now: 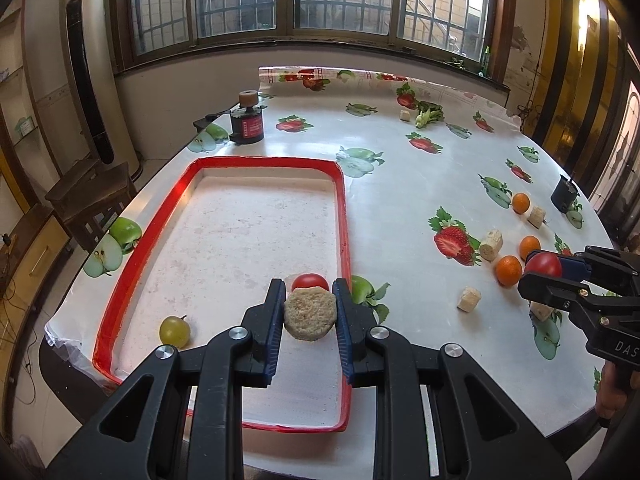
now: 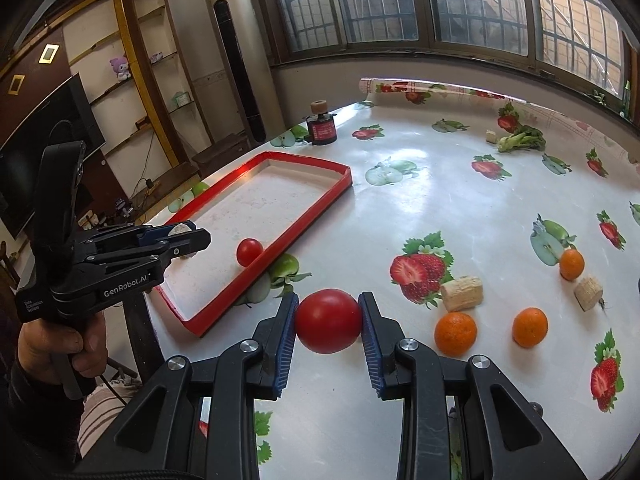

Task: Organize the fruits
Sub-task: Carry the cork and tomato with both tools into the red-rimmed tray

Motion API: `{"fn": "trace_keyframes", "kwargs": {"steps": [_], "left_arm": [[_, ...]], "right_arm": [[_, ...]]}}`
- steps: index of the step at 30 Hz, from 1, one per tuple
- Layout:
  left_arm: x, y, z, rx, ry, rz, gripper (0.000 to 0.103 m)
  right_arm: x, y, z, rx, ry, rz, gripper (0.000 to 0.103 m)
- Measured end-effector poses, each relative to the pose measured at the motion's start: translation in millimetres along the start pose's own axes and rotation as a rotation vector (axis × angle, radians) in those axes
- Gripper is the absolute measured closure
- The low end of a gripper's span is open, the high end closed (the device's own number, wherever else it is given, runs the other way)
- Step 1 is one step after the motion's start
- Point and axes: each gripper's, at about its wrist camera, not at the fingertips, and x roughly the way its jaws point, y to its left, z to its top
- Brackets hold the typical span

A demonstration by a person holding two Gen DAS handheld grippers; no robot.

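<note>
While our left gripper (image 1: pixel 310 312) is squeezing a tan corn piece (image 1: pixel 310 314) above the red-rimmed tray (image 1: pixel 344 216), we are clamping a big tomato (image 2: pixel 328 320) in our right gripper (image 2: pixel 328 322) over the tablecloth (image 2: pixel 420 200), beside the tray.

Right tool (image 2: pixel 328 322): clamping a red tomato (image 2: pixel 328 321), at 6 o'clock.
Tray (image 2: pixel 316 216): red-rimmed, at 10 o'clock on the worktop (image 2: pixel 440 200).

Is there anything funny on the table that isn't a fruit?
Yes. The left gripper holds a pale corn cob piece over the red tray, which has a small tomato and a grape. That's a vegetable among fruit. More corn pieces and a leafy green lie loose on the table.
</note>
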Motion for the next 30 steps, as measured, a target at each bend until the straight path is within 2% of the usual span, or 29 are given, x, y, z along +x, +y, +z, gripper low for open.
{"fn": "trace_keyframes", "kwargs": {"steps": [30], "left_arm": [[7, 55, 8, -0.08, 0.007, 0.074, 0.082]], "right_arm": [[49, 34, 41, -0.048, 0.023, 0.074, 0.072]]}}
